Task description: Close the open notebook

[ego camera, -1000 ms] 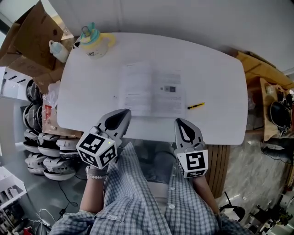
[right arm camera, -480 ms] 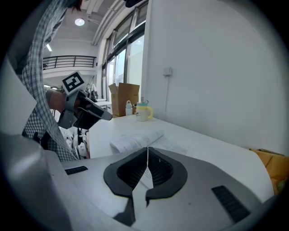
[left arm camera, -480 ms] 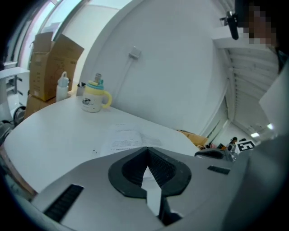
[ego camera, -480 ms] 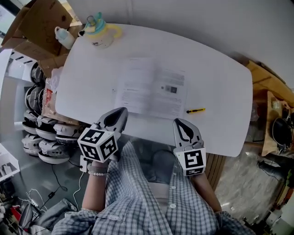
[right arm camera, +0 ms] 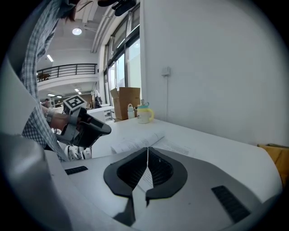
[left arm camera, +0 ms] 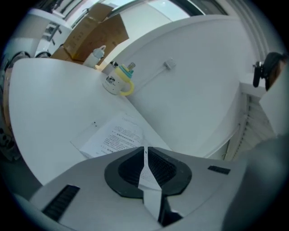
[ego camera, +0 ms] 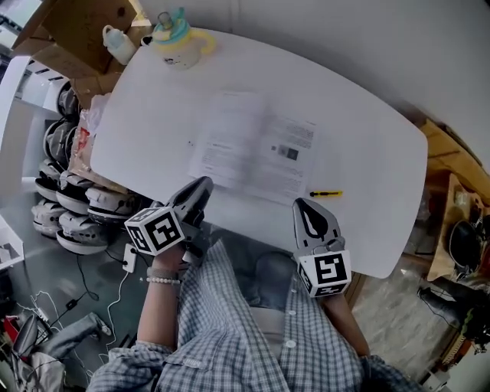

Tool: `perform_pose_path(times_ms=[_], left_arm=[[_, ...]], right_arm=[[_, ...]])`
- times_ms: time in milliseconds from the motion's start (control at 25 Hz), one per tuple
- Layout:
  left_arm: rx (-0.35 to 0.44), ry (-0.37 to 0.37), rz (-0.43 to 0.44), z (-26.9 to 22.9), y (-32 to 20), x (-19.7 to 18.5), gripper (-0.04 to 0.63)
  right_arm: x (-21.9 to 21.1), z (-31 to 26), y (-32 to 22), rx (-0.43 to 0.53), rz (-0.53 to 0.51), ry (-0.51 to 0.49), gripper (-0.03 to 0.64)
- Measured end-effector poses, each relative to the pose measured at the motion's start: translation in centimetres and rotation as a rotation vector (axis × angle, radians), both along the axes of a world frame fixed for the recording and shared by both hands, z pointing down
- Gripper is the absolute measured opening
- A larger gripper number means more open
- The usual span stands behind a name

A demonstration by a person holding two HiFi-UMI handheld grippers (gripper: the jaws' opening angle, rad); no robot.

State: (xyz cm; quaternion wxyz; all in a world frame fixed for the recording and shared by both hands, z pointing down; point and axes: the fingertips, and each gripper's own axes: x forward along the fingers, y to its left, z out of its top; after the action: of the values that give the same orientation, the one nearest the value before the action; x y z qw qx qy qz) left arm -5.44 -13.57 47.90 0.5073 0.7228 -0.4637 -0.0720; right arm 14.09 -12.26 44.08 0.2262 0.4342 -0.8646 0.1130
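The open notebook (ego camera: 253, 149) lies flat in the middle of the white table (ego camera: 367, 153), both printed pages facing up. It also shows in the left gripper view as the notebook (left arm camera: 113, 137) and in the right gripper view as the notebook (right arm camera: 137, 142). My left gripper (ego camera: 202, 186) hangs at the table's near edge, just short of the left page, shut and holding nothing. My right gripper (ego camera: 305, 204) is at the near edge below the right page, its jaws also shut and nothing in them. From the right gripper view the left gripper (right arm camera: 106, 129) shows beside it.
A yellow pen (ego camera: 325, 194) lies right of the notebook. A yellow-handled mug (ego camera: 178, 40) stands at the far left corner, with a bottle (ego camera: 119, 42) and a cardboard box (ego camera: 84, 23) behind it. Helmets (ego camera: 69, 207) are stacked on the floor at left.
My left gripper has sunk a little and rolled, so its marker cube faces differently. The right gripper shifted slightly. The notebook has not moved on the table.
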Motion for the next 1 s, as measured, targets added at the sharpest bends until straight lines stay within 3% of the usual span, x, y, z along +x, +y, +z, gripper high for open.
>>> perform_pose_path(times_ms=[80, 160, 480, 760, 1000], left_arm=[[-0.017, 0.078, -0.042, 0.5, 0.1, -0.1, 0.01], [-0.032, 0.126, -0.059, 1.0, 0.4, 0.2, 0.081], [-0.15, 0.209, -0.069, 4.8, 1.7, 2.1, 0.207], [-0.228, 0.321, -0.119, 6.7, 1.8, 3.5, 0.225], [-0.252, 0.329, -0.14, 7.9, 1.7, 3.9, 0.225]], right_arm=[[-0.1, 0.0, -0.3, 0.001, -0.019, 0.001, 0.022], [-0.3, 0.1, -0.5, -0.001, -0.036, -0.001, 0.022], [-0.8, 0.0, -0.8, -0.028, -0.044, -0.025, 0.023], [0.2, -0.1, -1.5, -0.058, 0.005, -0.058, 0.023], [1.1, 0.2, -1.5, -0.086, 0.048, -0.096, 0.022]])
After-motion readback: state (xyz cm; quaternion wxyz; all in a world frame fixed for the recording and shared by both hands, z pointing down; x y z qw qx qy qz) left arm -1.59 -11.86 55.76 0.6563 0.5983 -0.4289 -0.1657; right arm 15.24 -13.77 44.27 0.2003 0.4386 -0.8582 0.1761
